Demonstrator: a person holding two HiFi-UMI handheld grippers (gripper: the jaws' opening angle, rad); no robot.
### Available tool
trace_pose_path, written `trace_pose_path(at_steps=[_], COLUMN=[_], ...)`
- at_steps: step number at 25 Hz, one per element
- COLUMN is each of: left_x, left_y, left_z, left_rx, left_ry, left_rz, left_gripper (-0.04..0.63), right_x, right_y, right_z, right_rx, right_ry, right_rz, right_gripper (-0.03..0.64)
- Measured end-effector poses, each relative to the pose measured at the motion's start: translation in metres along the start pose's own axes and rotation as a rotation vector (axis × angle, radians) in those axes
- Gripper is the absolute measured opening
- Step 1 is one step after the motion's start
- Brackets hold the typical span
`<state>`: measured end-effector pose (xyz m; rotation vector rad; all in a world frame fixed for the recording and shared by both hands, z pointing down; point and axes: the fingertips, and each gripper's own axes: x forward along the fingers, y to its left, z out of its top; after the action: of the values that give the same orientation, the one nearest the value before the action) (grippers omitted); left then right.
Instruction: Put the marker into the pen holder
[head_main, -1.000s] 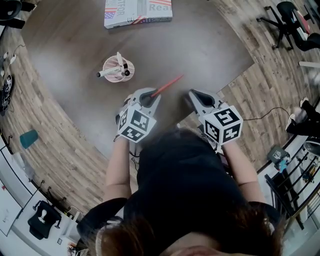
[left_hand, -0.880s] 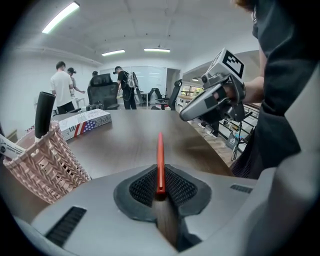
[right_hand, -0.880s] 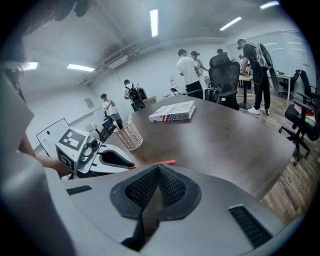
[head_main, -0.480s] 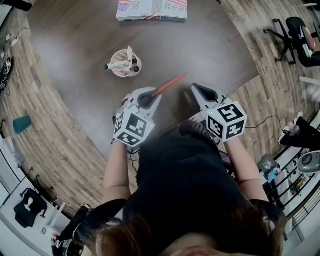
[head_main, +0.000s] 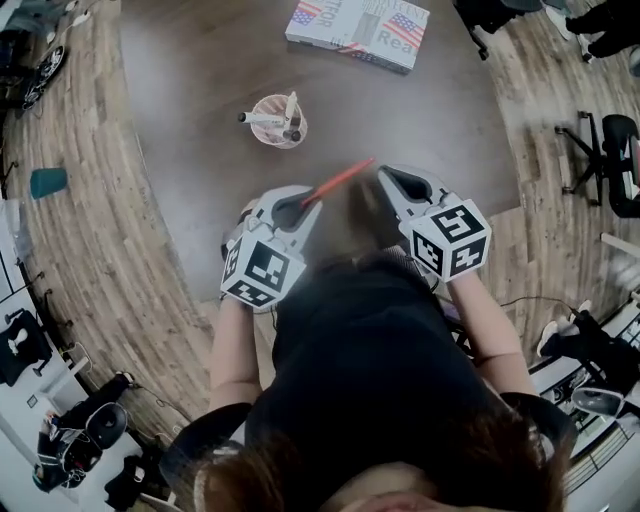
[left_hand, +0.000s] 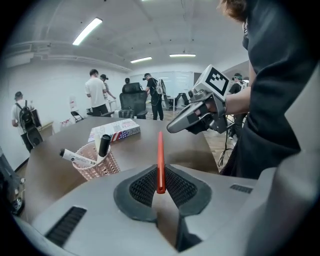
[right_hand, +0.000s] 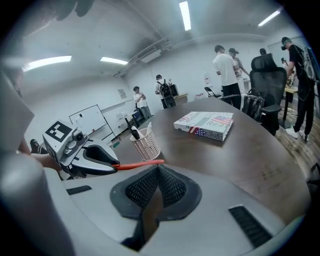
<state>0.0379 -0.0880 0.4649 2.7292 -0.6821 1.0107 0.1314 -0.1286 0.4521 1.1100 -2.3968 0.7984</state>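
A red marker (head_main: 338, 180) is clamped by its rear end in my left gripper (head_main: 299, 202), which is shut on it. The marker's tip points forward and right, over the dark table (head_main: 420, 110). In the left gripper view the marker (left_hand: 160, 157) stands out straight from between the pads. The pink mesh pen holder (head_main: 278, 122) stands upright further out on the table, left of the marker's line, with a few markers in it. My right gripper (head_main: 388, 182) hovers to the right of the marker's tip, shut with nothing in it (right_hand: 157, 168).
A flat printed box (head_main: 357, 26) lies at the table's far edge. The table's near right corner is close to my right gripper. Several people and office chairs (right_hand: 265, 75) stand beyond the table. A teal object (head_main: 48, 182) lies on the wood floor at the left.
Both grippers have risen a little and rolled, the left still holding the red marker. The head view has swung, so the holder and the box now sit further right.
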Motion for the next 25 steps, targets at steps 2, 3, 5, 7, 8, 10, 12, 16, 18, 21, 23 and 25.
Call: trace_pose_path(at_steps=[2,3,5,7,8,10,12,16,18,21,23,25], left_x=[-0.008,-0.012,-0.021,-0.032,-0.036,-0.046,-0.057,-0.078,-0.088,-0.099,-0.103,-0.105], left_y=[0.003,0.005,0.009,0.012,0.013,0.016,0.019,0.031,0.040,0.054,0.064,0.074], left_z=[0.001,0.003,0.005,0.010,0.013,0.022,0.026,0.028,0.029,0.027,0.022,0.014], left_rx=[-0.026,-0.043,-0.074,-0.104,-0.118,-0.137,-0.149,-0.166,-0.178,-0.176,-0.172,-0.176], left_ry=[0.007,0.008,0.007,-0.012,-0.030,-0.064,-0.076,-0.054,-0.037,0.013,0.066,0.120], left_rz=[0.042,0.063,0.103,0.134,0.143,0.160,0.187,0.256,0.290,0.344,0.377,0.401], left_gripper=[0.063,0.063,0.063,0.063,0.063,0.063,0.063,0.063,0.063,0.063,0.063,0.063], right_x=[0.003,0.006,0.011,0.016,0.018,0.023,0.026,0.030,0.032,0.036,0.041,0.045], right_y=[0.001,0.001,0.001,0.001,0.001,0.002,0.005,0.018,0.025,0.031,0.033,0.036], right_z=[0.006,0.010,0.015,0.020,0.023,0.028,0.033,0.045,0.053,0.061,0.063,0.064], right_rx=[-0.022,-0.032,-0.051,-0.069,-0.079,-0.092,-0.096,-0.115,-0.128,-0.145,-0.155,-0.162], right_ry=[0.002,0.002,0.005,0.007,0.007,0.002,-0.004,-0.022,-0.035,-0.035,-0.026,-0.017], right_rz=[0.038,0.056,0.090,0.117,0.128,0.144,0.161,0.197,0.215,0.234,0.243,0.250], right_gripper=[0.017,0.017,0.017,0.017,0.017,0.017,0.017,0.017,0.017,0.017,0.017,0.017])
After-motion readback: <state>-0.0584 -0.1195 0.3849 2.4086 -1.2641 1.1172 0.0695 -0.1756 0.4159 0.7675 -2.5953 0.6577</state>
